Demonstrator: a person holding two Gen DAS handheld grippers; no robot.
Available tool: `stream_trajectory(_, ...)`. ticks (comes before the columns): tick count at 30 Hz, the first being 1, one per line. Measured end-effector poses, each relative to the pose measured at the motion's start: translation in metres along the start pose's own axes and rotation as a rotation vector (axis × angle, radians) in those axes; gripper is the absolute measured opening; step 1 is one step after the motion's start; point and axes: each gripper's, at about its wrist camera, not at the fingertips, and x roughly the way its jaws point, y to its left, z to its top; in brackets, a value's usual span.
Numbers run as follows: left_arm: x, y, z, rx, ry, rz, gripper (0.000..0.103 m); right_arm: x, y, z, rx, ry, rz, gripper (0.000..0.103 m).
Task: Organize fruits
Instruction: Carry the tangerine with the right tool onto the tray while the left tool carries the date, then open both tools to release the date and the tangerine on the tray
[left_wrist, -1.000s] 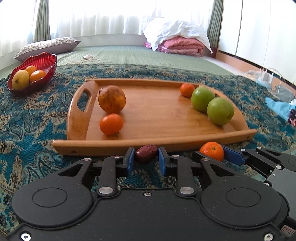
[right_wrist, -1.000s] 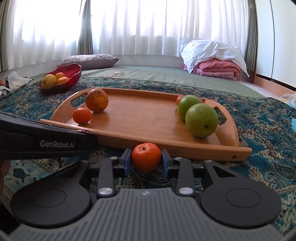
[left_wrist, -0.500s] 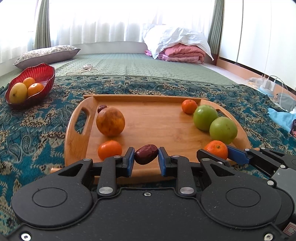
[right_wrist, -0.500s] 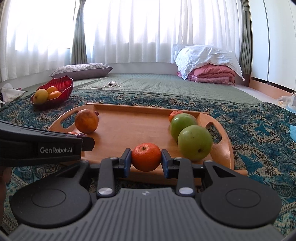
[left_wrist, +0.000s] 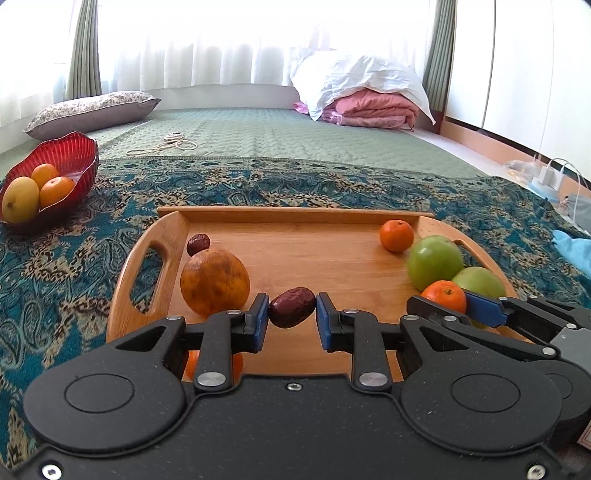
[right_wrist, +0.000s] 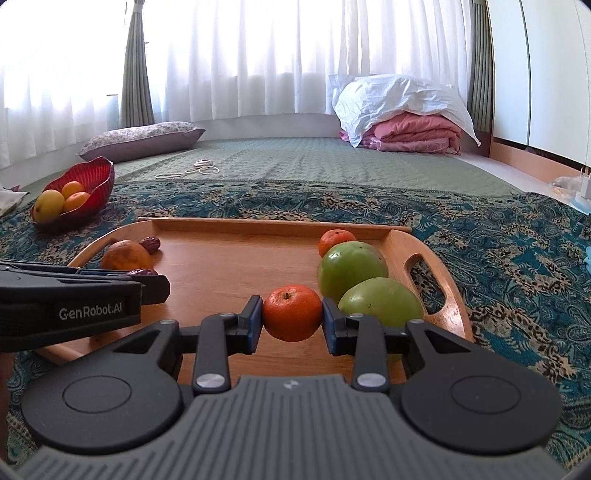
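Observation:
My left gripper (left_wrist: 291, 308) is shut on a dark red date (left_wrist: 291, 307) above the near part of the wooden tray (left_wrist: 295, 221). My right gripper (right_wrist: 291, 314) is shut on a small tangerine (right_wrist: 291, 312), also over the tray, just left of two green apples (right_wrist: 352, 269). On the tray lie a large mottled orange fruit (left_wrist: 214, 280), a second date (left_wrist: 198, 243) behind it, a tangerine (left_wrist: 396, 235) at the far right and another tangerine (left_wrist: 192, 363) half hidden under my left gripper. In the left wrist view the right gripper (left_wrist: 445, 297) shows at the right with its tangerine.
A red bowl (left_wrist: 77, 155) with a yellow mango and two oranges stands on the patterned blue cloth (left_wrist: 74, 266) to the far left. A pillow (left_wrist: 92, 110), folded bedding (left_wrist: 365, 107) and a cord (left_wrist: 173, 142) lie on the green mat beyond.
Both grippers have moved forward from before the tray's near edge to over the tray, each still holding its fruit. The second date behind the large fruit has come into view.

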Motion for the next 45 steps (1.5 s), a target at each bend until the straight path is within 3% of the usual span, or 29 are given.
stream_trajectory(14, 0.029, 0.001, -0.006, 0.016, 0.039, 0.014, 0.026, 0.022, -0.002, 0.001, 0.019, 0.055, 0.011, 0.039)
stream_trajectory(40, 0.034, -0.006, -0.009, 0.048, 0.035, 0.015, 0.026, 0.029, -0.006, -0.001, 0.046, 0.087, 0.009, 0.040)
stream_trajectory(45, 0.032, -0.004, -0.009, 0.041, 0.037, 0.013, 0.029, 0.028, -0.006, -0.001, 0.049, 0.087, 0.011, 0.047)
